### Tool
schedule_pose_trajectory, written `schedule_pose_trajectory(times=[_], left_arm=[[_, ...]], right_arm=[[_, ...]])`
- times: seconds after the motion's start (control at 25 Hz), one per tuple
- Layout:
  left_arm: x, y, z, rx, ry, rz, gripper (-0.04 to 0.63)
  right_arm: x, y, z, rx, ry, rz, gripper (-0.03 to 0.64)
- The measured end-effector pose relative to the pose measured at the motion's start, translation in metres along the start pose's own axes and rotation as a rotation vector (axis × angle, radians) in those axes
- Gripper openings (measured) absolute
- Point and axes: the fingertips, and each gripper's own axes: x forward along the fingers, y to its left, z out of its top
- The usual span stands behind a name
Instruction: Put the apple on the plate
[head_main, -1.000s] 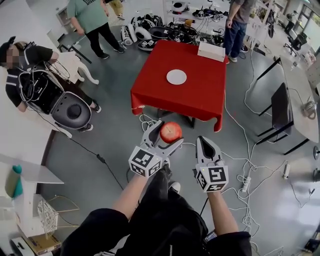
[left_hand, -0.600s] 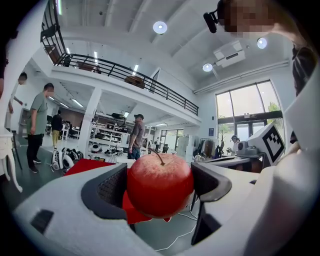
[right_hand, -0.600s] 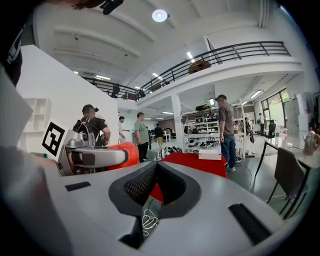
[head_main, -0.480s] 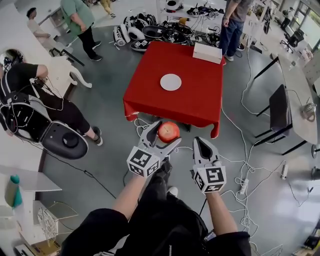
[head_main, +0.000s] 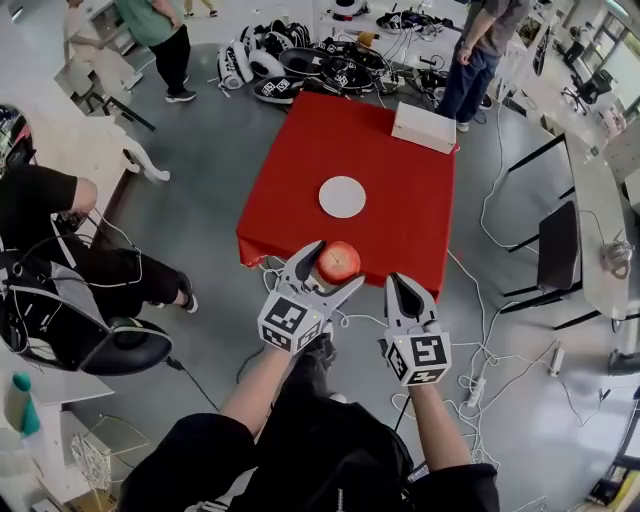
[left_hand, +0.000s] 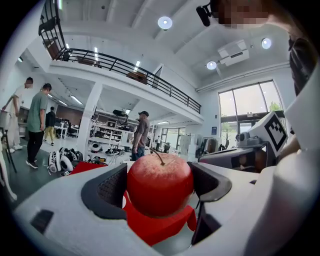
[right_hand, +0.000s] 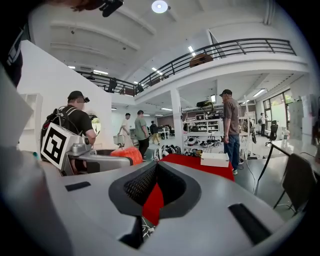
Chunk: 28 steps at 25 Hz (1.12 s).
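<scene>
Left tongs (head_main: 338, 266) clamp the round red apple (head_main: 339, 259), held up by the near edge of the red-clothed square table (head_main: 290, 170); round white plate (head_main: 342, 197) lies mid-table, well apart; right tongs (head_main: 402, 282) pressed together.

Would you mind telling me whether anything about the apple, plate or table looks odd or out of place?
Nothing stands out. The apple sits upright and looks intact, clamped in the left gripper; the white plate lies flat and bare on the red tablecloth.
</scene>
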Motion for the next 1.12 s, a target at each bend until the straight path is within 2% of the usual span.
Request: schedule_pose_trajectory(times=[0.2, 0.48, 0.64, 0.84, 1.12], left_arm=[[0.042, 0.055, 0.004, 0.024, 0.021, -0.019, 0.394], [0.084, 0.102, -0.002, 0.025, 0.045, -0.005, 0.394], [0.104, 0.117, -0.007, 0.023, 0.056, 0.017, 0.394], [0.129, 0.122, -0.009, 0.066, 0.043, 0.030, 0.394], [0.153, 0.153, -0.030, 0.082, 0.071, 0.064, 0.394]], right_arm=[[0.059, -0.020, 0.022, -0.003, -0.003, -0.031, 0.012], [0.103, -0.048, 0.022, 0.015, 0.031, -0.048, 0.011], [0.120, -0.066, 0.019, 0.018, 0.051, -0.033, 0.011], [0.137, -0.087, 0.010, 0.029, 0.075, -0.009, 0.011], [0.159, -0.089, -0.009, 0.061, 0.115, 0.018, 0.011]])
